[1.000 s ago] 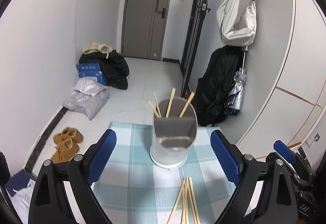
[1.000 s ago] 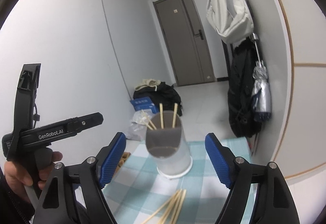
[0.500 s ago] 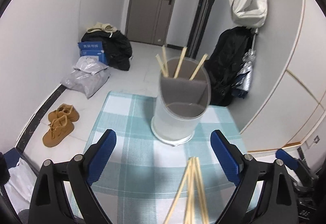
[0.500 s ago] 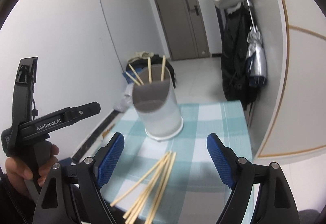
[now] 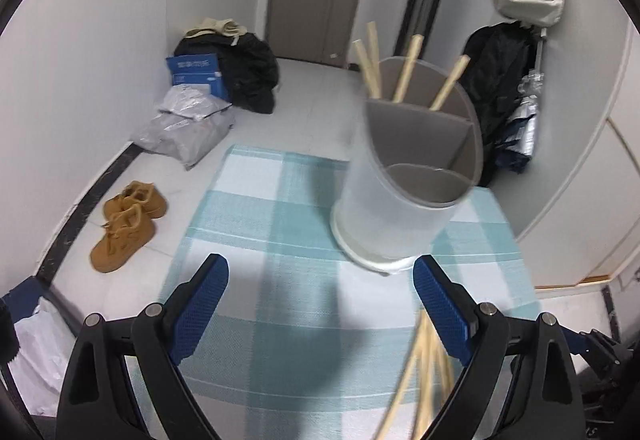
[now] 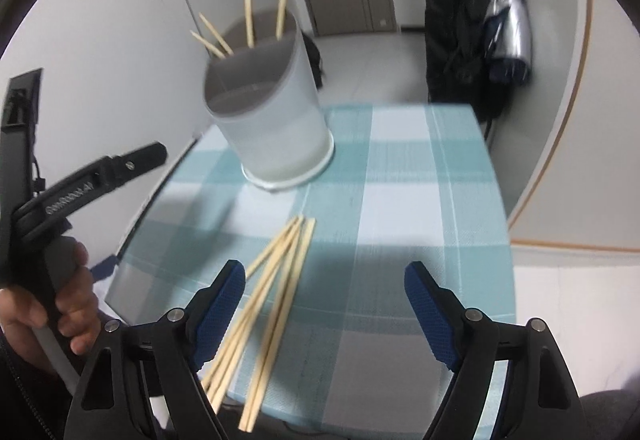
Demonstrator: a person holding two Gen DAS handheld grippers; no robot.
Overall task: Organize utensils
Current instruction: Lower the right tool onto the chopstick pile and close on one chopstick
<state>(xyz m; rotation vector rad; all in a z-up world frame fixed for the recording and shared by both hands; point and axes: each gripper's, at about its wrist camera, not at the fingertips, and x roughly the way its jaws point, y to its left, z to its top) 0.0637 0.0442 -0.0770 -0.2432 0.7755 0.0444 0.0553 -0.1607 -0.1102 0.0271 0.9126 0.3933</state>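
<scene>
A frosted round utensil holder (image 5: 400, 208) with inner dividers stands on the teal checked tablecloth (image 5: 280, 200). Several wooden chopsticks (image 5: 404, 68) stick up from its far compartment. My left gripper (image 5: 320, 264) is open above the cloth, to the near left of the holder. A bundle of loose chopsticks (image 5: 424, 372) lies just inside its right finger. In the right wrist view, the loose chopsticks (image 6: 276, 272) lie fanned on the cloth, running under the left finger of my right gripper (image 6: 325, 272). Its jaws are closing a little, with nothing between the pads. The holder (image 6: 276, 120) stands beyond.
The table is small, and its right edge (image 6: 504, 200) and near edge are close. A hand (image 6: 76, 300) holds the left gripper's handle at the left. On the floor are tan shoes (image 5: 128, 224) and grey bags (image 5: 188, 124). A dark coat (image 6: 460, 20) hangs on the right.
Both grippers have sunk toward the table and tipped downward. The holder now sits higher in both views and more of the cloth and the loose chopsticks shows.
</scene>
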